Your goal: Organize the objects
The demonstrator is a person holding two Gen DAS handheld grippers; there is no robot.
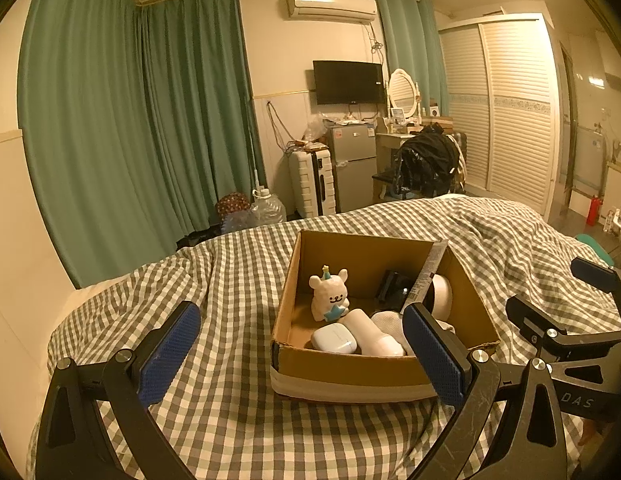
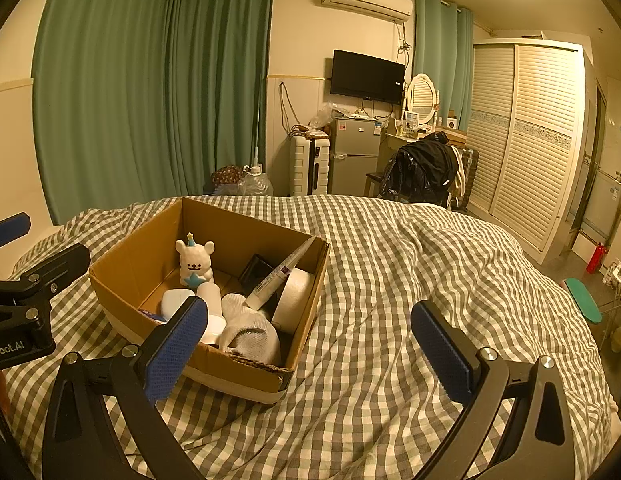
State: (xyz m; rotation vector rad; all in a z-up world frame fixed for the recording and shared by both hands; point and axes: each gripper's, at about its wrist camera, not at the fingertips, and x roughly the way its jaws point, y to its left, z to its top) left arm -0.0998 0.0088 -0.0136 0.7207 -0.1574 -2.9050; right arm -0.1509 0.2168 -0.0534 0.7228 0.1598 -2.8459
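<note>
Blue-padded left hand-held gripper wide apart, empty, right hand-held gripper likewise

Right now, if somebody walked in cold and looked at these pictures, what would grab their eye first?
Most likely the open cardboard box on the checked bedspread, with a white bear figurine standing upright inside among a white case, a tube leaning on the box's wall and other small items. Next, the blue-padded left gripper and right gripper, both with jaws wide apart and holding nothing.
</note>
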